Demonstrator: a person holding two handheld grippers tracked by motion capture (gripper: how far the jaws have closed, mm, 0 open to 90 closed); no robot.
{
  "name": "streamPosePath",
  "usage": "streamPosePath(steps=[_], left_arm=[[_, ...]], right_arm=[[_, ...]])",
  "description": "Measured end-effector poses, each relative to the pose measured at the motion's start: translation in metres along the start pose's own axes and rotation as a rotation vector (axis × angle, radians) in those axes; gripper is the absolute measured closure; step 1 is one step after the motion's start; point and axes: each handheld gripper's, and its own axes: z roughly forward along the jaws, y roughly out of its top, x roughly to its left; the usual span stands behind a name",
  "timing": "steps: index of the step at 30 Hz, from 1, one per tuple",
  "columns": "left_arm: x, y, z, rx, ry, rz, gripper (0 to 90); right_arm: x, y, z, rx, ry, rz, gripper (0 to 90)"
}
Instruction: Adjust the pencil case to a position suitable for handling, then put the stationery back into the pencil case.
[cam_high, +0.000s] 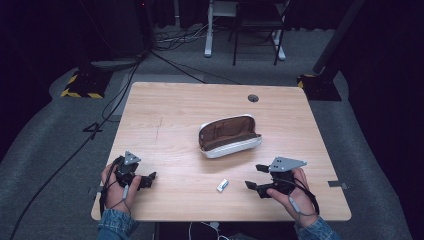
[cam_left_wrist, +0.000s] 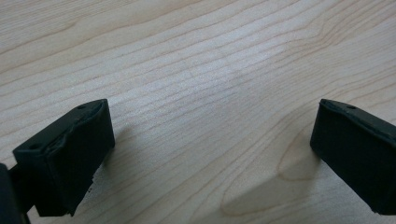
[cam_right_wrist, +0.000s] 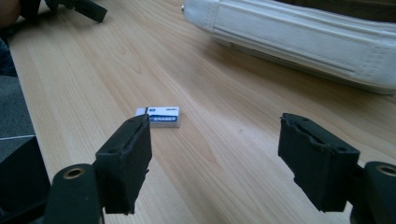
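On the wooden bench (cam_high: 170, 105), a white pencil case (cam_high: 229, 136) with a brown lining was found lying open near the middle, its opening turned upward. A small white eraser (cam_high: 222, 185) with a blue label was seen flat on the bench, ahead of the right gripper (cam_high: 256, 176) and apart from it; in the right gripper view the eraser (cam_right_wrist: 158, 116) lay just beyond the gripper's left jaw, clear of both jaws, with the case (cam_right_wrist: 299, 39) farther off across the top. The right gripper (cam_right_wrist: 215, 163) was held with its jaws spread wide and nothing between them. The left gripper (cam_high: 147, 179) was held low near the near left corner of the bench, well apart from the case and eraser. Its jaws were likewise set wide in the left gripper view (cam_left_wrist: 212, 154), with bare wood grain between them. Each gripper was held in a hand with a denim sleeve.
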Motion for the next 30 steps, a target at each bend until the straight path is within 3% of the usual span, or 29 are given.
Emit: streamPosePath(steps=[6, 13, 30], left_arm=[[0.000, 0.000, 0.000, 0.000, 0.000, 0.000, 0.1], [0.000, 0.000, 0.000, 0.000, 0.000, 0.000, 0.1], [0.000, 0.000, 0.000, 0.002, 0.006, 0.004, 0.5]], right_arm=[[0.011, 0.003, 0.011, 0.061, 0.025, -0.054, 26.9], [0.023, 0.007, 0.027, 0.069, 0.060, -0.075, 25.1], [0.039, 0.005, 0.069, 0.092, 0.073, -0.117, 19.9]])
